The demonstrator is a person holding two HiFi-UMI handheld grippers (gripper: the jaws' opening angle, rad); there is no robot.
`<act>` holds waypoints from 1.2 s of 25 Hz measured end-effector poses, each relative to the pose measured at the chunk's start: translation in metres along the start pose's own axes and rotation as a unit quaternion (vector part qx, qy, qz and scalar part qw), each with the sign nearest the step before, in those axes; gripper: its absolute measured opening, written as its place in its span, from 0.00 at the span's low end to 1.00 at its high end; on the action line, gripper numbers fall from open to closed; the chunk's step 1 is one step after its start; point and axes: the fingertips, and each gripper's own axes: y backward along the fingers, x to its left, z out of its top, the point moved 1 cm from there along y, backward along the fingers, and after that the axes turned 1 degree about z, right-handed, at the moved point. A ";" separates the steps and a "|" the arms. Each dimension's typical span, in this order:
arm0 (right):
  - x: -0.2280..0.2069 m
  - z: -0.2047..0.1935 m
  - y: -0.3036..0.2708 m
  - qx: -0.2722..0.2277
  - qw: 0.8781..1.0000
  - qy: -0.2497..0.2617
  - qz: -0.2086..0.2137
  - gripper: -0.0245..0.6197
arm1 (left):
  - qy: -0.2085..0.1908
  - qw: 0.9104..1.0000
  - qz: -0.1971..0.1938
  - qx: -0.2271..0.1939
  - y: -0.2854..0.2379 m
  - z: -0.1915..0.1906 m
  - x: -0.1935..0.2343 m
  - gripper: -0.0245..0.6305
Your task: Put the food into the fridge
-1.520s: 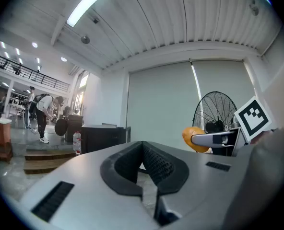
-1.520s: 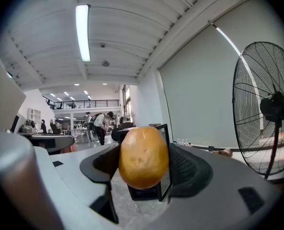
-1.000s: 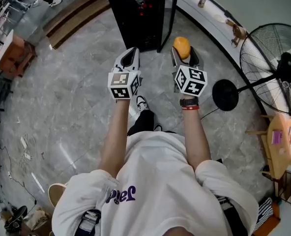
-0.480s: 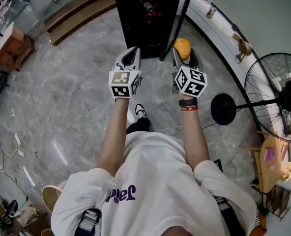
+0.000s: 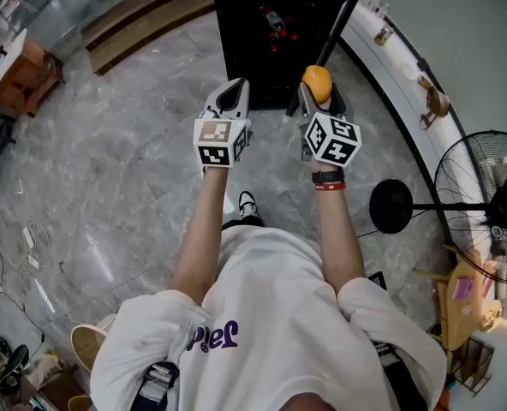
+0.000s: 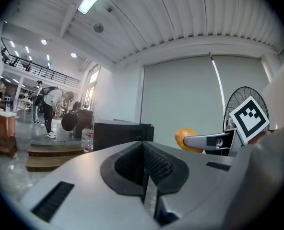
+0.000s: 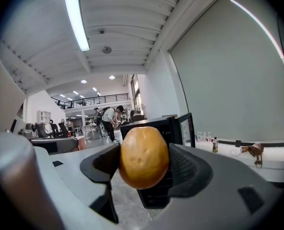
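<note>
- Right gripper point(image 5: 318, 88) jaws pinch an orange fruit point(image 7: 143, 157), with one dark pad pressed on each side of it.
- Left gripper point(image 6: 145, 183) jaws are pressed together, with nothing between them.
- Left jaws are held beside the right jaws, apart from them, and point the same way.
- Just ahead of both pairs of jaws a black fridge point(image 5: 266, 45) stands on the grey floor point(image 5: 125, 161), its door point(image 5: 339, 24) swung open on the right jaws' side.
- Well off to the right of the right jaws stands a fan point(image 5: 485, 212).

Bright, even overhead light; fisheye-warped edges
</note>
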 end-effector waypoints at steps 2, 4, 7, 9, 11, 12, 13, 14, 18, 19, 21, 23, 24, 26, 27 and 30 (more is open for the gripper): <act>0.007 -0.001 -0.016 0.002 1.000 0.002 0.002 0.55 | 0.001 1.000 -0.001 0.002 -0.007 0.000 0.013 0.06; 0.015 -0.003 -0.030 0.011 1.000 0.006 0.005 0.55 | 0.004 1.000 -0.002 0.003 -0.015 0.000 0.026 0.06; 0.024 -0.005 -0.052 0.025 1.000 0.011 0.009 0.55 | 0.010 1.000 -0.008 0.001 -0.029 0.002 0.044 0.06; 0.027 -0.007 -0.066 0.027 1.000 0.010 0.011 0.55 | 0.009 1.000 -0.014 0.002 -0.039 0.002 0.054 0.06; 0.028 -0.010 -0.077 0.028 0.999 0.011 0.011 0.55 | 0.008 1.000 -0.023 0.005 -0.048 -0.001 0.061 0.06; 0.028 -0.010 -0.083 0.028 0.999 0.012 0.012 0.55 | 0.005 1.000 -0.027 0.004 -0.051 -0.002 0.064 0.06; 0.028 -0.011 -0.089 0.028 0.999 0.012 0.013 0.55 | 0.001 1.000 -0.031 0.004 -0.054 -0.003 0.066 0.06; 0.028 -0.013 -0.094 0.028 0.999 0.010 0.015 0.55 | -0.004 0.999 -0.033 0.004 -0.057 -0.003 0.069 0.06; 0.022 -0.013 -0.114 0.027 0.999 0.009 0.023 0.55 | -0.013 0.999 -0.035 0.005 -0.071 -0.006 0.078 0.06; 0.021 -0.014 -0.118 0.028 0.999 0.010 0.025 0.55 | -0.013 0.999 -0.035 0.008 -0.074 -0.008 0.080 0.06; 0.017 -0.016 -0.130 0.030 0.999 0.012 0.029 0.55 | -0.012 0.999 -0.035 0.016 -0.081 -0.014 0.084 0.06; 0.015 -0.017 -0.145 0.033 0.999 0.013 0.034 0.55 | -0.011 0.999 -0.035 0.020 -0.090 -0.020 0.089 0.06; 0.015 -0.018 -0.151 0.035 0.999 0.014 0.037 0.55 | -0.011 0.999 -0.036 0.021 -0.094 -0.022 0.092 0.06; 0.013 -0.021 -0.164 0.039 0.998 0.013 0.046 0.55 | -0.010 0.999 -0.036 0.026 -0.105 -0.027 0.096 0.07; 0.012 -0.023 -0.171 0.042 0.998 0.011 0.050 0.55 | -0.009 0.999 -0.035 0.028 -0.110 -0.029 0.097 0.06; 0.008 -0.033 -0.190 0.056 0.996 0.010 0.065 0.55 | -0.004 0.999 -0.034 0.035 -0.128 -0.039 0.102 0.06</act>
